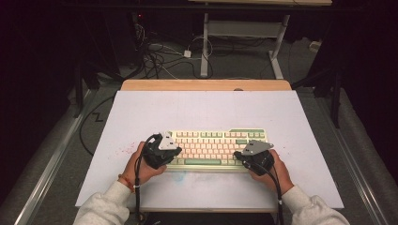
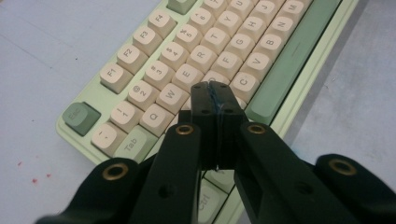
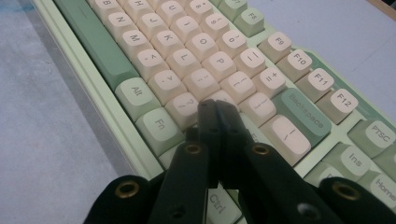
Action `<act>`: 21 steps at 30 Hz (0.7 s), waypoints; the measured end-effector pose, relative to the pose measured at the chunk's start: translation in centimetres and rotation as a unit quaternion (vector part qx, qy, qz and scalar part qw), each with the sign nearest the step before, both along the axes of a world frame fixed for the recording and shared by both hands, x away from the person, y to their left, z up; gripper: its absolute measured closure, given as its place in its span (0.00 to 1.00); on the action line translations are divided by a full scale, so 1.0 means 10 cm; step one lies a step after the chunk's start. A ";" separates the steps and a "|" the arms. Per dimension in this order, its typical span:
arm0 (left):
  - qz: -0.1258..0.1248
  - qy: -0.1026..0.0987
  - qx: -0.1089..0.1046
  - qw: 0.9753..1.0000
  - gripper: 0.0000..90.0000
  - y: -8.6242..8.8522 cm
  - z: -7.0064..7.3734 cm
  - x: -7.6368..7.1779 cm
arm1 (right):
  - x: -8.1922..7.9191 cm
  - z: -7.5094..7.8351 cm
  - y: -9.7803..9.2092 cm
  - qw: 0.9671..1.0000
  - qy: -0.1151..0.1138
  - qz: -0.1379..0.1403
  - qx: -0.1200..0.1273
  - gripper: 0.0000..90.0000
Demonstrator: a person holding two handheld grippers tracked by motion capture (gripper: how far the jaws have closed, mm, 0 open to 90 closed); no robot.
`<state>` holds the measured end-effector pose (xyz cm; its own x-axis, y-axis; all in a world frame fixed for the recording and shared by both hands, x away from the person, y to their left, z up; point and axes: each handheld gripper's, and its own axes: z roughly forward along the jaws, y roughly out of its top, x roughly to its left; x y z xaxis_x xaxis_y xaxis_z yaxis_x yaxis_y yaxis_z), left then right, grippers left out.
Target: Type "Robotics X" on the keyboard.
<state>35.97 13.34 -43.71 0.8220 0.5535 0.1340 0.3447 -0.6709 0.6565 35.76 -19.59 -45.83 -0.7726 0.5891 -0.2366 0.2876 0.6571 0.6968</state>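
Black tools (image 2: pixel 215 93), brass screws, grey plates; light grey sleeves (image 1: pixel 105 206).

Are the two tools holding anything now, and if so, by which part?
Nothing is held. Both the left tool and the right tool are shut with nothing between the jaws, tips over the keyboard keys.

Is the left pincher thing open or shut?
Shut. In the left gripper view, the left gripper has its two black jaws pressed flat together with nothing between them, tips over the keyboard near the left-hand letter keys.
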 end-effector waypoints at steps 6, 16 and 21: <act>-0.007 0.004 0.009 1.000 0.97 -0.07 -0.01 0.04 | 0.00 0.00 0.00 1.000 0.000 -0.001 0.000 1.00; -0.002 0.010 0.026 1.000 0.97 -0.07 -0.03 0.11 | -0.01 0.00 0.00 1.000 -0.002 0.000 0.000 1.00; -0.013 0.019 0.024 0.999 0.96 -0.12 -0.06 0.15 | -0.01 0.00 0.01 1.000 -0.001 0.000 0.001 1.00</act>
<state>37.45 12.15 -44.27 0.8408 0.5260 0.1282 0.3511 -0.7099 0.6105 35.62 -19.53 -45.86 -0.7722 0.5895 -0.2371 0.2866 0.6562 0.6980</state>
